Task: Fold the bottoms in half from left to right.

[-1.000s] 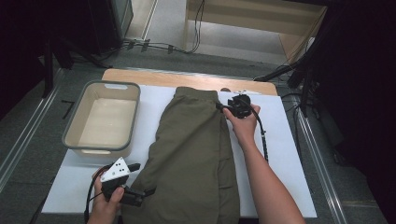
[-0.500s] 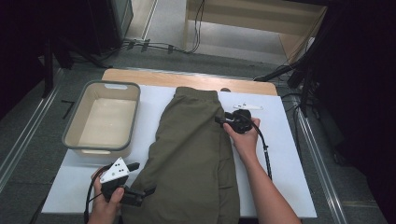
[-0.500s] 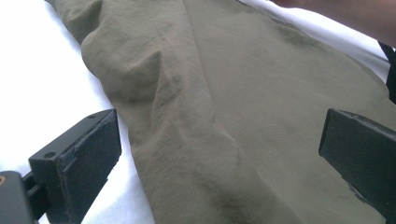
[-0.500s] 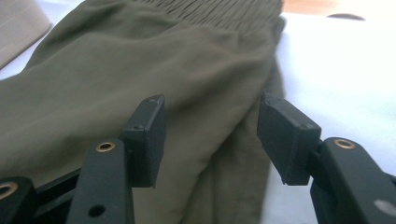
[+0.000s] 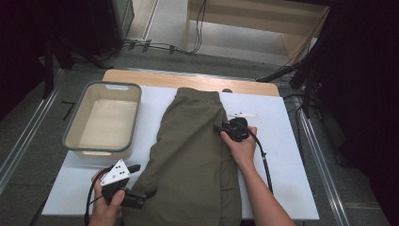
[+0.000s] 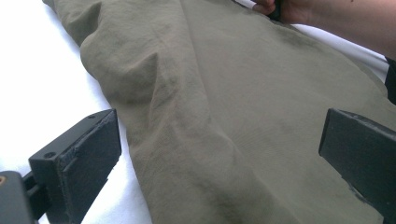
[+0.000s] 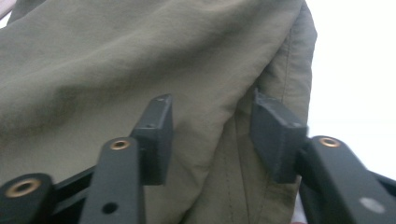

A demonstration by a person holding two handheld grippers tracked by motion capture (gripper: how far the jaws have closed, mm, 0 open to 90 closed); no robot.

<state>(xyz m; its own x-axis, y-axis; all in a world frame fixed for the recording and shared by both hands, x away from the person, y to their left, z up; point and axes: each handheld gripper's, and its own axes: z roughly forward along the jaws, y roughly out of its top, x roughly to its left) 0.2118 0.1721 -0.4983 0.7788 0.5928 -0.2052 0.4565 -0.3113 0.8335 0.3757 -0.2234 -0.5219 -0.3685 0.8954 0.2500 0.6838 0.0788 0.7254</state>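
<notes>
A grey tub [image 5: 102,118] with a pale inside stands at the left of the white counter [image 5: 287,155], just beside the garment but not touching it as far as the high view shows.

The left tongs [image 5: 141,184], held in the person's left hand [image 5: 106,207] at the near left corner of the counter, sit at the near left edge of the olive trousers [image 5: 195,155]. In the left gripper view the jaws stand wide apart, with one jaw over the white counter and the other over the cloth [image 6: 243,121], and nothing is caught between them.

The trousers lie flat along the middle of the counter. Their long axis runs from the near edge to the far edge, with the waistband at the far end and the legs towards the person.

The right tongs [image 5: 220,128], in the right hand [image 5: 242,146], meet the right edge of the trousers about halfway along. In the right gripper view the jaws are apart and straddle a raised fold [image 7: 243,121] of the cloth at its seam, not closed on it.
</notes>
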